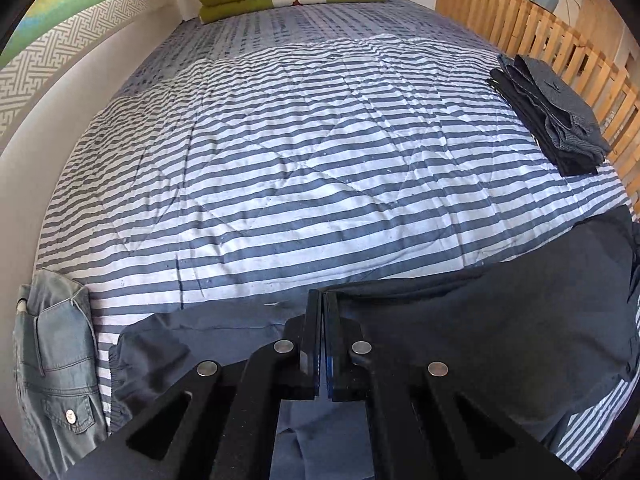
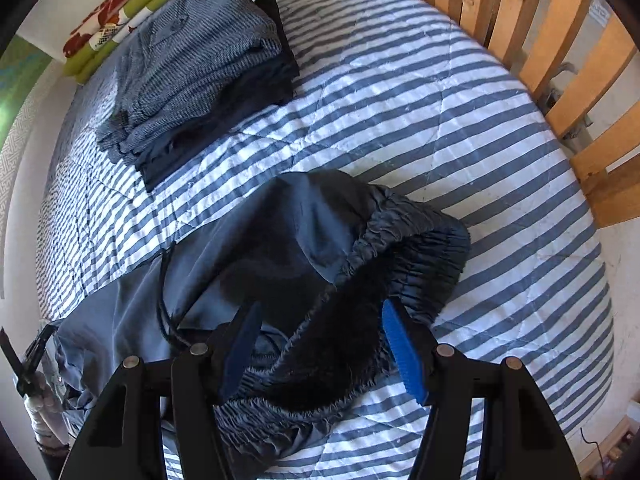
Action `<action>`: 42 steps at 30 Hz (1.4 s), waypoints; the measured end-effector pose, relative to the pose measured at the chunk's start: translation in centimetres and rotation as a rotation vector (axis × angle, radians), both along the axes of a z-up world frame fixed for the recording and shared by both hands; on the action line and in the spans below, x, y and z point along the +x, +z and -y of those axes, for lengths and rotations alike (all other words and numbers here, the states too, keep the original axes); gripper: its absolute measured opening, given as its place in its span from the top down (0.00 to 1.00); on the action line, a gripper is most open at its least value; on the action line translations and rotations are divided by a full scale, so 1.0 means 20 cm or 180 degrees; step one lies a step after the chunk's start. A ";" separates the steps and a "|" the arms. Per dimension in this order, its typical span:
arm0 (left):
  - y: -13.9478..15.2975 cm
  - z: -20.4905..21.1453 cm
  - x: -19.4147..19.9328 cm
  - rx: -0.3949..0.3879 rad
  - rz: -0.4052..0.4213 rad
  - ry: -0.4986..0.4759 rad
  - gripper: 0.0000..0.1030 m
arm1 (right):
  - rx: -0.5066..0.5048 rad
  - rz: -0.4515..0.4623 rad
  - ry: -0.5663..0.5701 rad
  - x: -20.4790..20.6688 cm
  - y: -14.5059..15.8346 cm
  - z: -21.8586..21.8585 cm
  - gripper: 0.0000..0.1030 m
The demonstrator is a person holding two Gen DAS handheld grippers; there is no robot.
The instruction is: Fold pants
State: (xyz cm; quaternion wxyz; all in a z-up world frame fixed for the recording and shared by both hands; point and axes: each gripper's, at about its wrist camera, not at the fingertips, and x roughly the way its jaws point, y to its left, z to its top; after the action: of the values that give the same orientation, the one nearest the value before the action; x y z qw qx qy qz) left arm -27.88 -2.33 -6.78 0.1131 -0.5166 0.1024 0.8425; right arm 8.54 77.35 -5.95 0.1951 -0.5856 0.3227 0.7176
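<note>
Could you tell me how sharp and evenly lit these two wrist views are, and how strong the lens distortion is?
Left wrist: sharp; sunlit bedspread bright, dark pants show little detail; fisheye curves the wooden slats. Right wrist: sharp, slats slightly soft; the waistband opening is nearly black; stripes bow strongly, corners vignetted.

Left gripper (image 1: pixel 322 300) at bottom centre of its frame, jaws fully closed and pitched down; right gripper (image 2: pixel 320 320) bottom centre, blue pads (image 2: pixel 404 354) spread wide, pointing steeply down.
</note>
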 end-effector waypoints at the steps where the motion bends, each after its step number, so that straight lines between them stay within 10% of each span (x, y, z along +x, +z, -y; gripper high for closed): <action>1: 0.02 0.02 0.00 -0.0012 -0.0035 0.0055 1.00 | 0.0076 0.0090 0.0004 -0.03 -0.04 0.00 0.47; 3: 0.08 0.08 -0.01 0.0034 -0.0103 0.0155 1.00 | 0.0286 0.0227 0.0030 -0.06 -0.08 0.00 0.96; 14: 0.41 0.28 -0.31 -0.0044 -0.0587 0.0656 1.00 | 0.1421 -0.0370 0.0466 -0.25 0.40 0.05 0.96; 23: 0.28 0.24 -0.33 -0.0047 -0.0294 0.0675 0.86 | 0.1410 -0.0210 0.0648 -0.34 0.34 0.04 0.72; 33: 0.02 -0.18 0.62 0.0353 0.0292 -0.0503 0.72 | 0.0852 -0.0533 0.1574 -0.18 0.26 0.64 0.49; 42: -0.29 -0.38 1.04 0.0312 0.0664 -0.0831 0.64 | 0.1927 0.0158 0.2043 -0.20 -0.03 1.09 0.44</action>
State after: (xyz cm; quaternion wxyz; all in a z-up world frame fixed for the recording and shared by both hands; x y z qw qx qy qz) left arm -7.11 5.26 -12.55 0.2566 -0.5774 0.1151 0.7665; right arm 4.46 55.57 -6.58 0.1328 -0.5897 -0.1052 0.7897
